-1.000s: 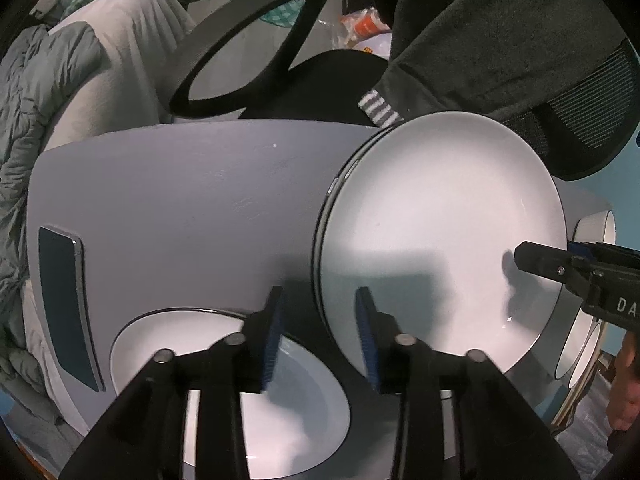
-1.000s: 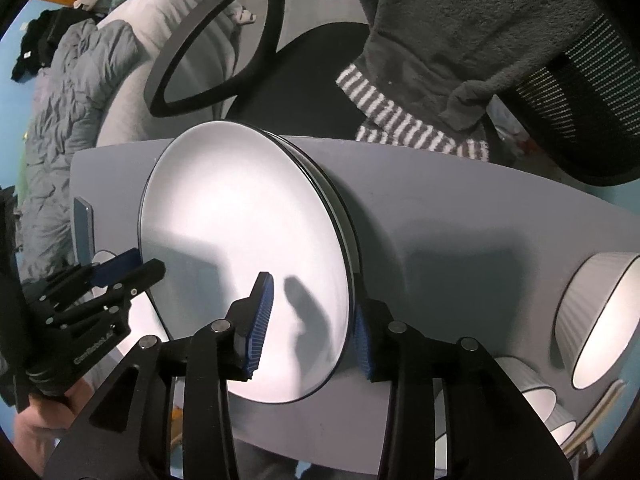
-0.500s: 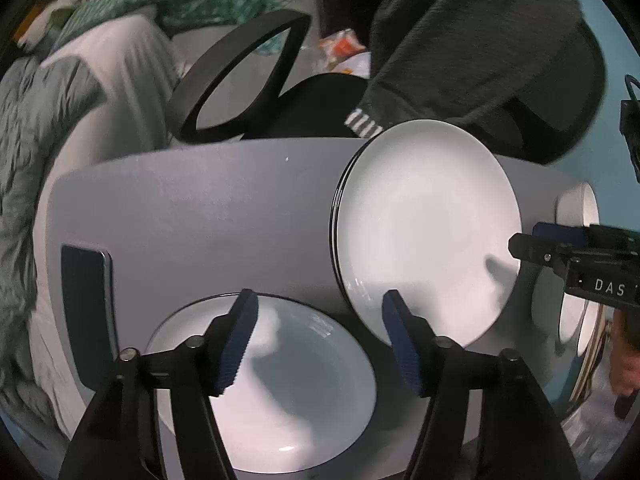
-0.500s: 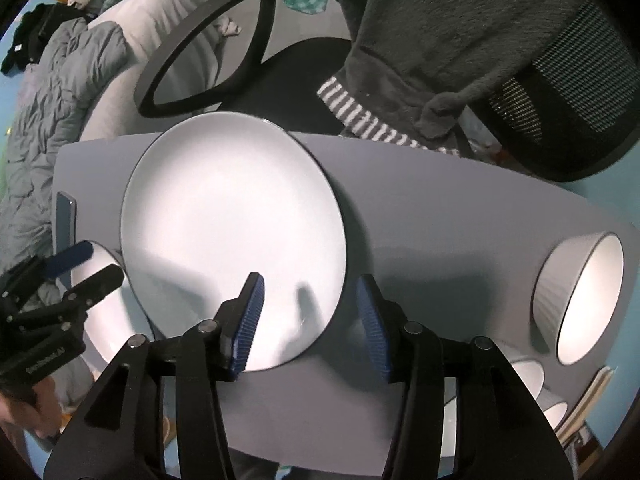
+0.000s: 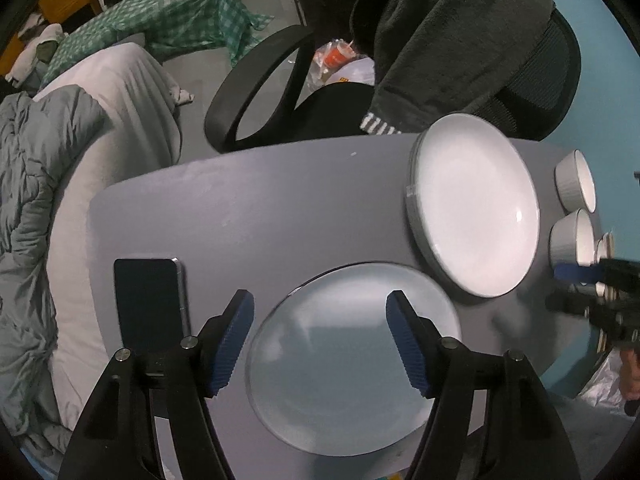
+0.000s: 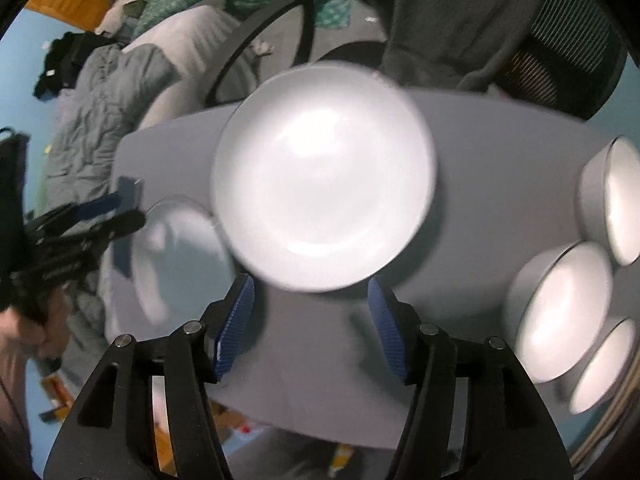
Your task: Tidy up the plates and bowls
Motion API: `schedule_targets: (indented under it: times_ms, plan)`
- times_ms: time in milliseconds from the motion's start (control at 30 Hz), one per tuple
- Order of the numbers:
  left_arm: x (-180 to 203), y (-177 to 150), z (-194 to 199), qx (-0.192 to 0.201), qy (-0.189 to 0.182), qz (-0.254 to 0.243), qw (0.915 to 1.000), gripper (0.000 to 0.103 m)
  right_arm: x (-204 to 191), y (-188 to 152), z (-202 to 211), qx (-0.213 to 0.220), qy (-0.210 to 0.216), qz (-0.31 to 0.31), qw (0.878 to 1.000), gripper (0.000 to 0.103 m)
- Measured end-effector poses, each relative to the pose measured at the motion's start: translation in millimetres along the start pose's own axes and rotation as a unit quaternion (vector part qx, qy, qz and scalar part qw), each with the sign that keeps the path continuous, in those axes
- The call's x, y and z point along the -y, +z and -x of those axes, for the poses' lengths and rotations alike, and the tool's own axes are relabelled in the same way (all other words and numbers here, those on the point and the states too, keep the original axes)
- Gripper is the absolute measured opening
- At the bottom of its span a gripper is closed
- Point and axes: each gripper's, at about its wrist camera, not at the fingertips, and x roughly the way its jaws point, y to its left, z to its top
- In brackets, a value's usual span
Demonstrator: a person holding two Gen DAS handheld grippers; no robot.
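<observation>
You've let go of the plate stack (image 5: 476, 208); both tools, left tool (image 5: 320, 342) and right tool (image 6: 312, 326), gape empty, a lone plate (image 5: 352, 364) just beside the stack.

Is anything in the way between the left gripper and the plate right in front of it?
Nothing visible is. The open left gripper hangs over the single white round plate on the grey table. The dark flat phone lies off to the side, and the white plate stack sits farther back.
</observation>
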Motion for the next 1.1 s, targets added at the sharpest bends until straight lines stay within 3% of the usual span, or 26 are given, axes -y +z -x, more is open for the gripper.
schedule_targets:
  times_ms: [300,633,667,767,900,1033,1100]
  plan:
    - [-16,-17,-24,-0.025,-0.02,0.001,0.9995,0.07,-29,-23,-46,-0.031,0.044,0.001,0.999,0.061]
    - [-25,-29,-49,-0.05,-0.037,0.011,0.998,0.07,-50,-25,-83,-0.026,0.045,0.001,0.999,0.06]
    - [-27,-29,-51,-0.053,-0.036,0.013,0.9978,0.069,-50,-24,-87,-0.026,0.04,0.001,0.999,0.054]
    - [-32,-33,-56,-0.064,-0.045,0.026,0.9966,0.05,-51,-25,-94,-0.032,0.035,0.001,0.999,0.041]
    - [-37,-37,-54,-0.06,-0.059,0.042,0.9956,0.038,-48,-28,-99,-0.031,0.038,0.001,0.999,0.029]
    - [-36,-43,-54,-0.051,-0.053,0.047,0.9961,0.032,-44,-33,-99,-0.026,0.034,0.004,0.999,0.024]
    - [-36,-46,-54,-0.051,-0.047,0.051,0.9963,0.029,-41,-32,-99,-0.026,0.03,0.002,0.999,0.016]
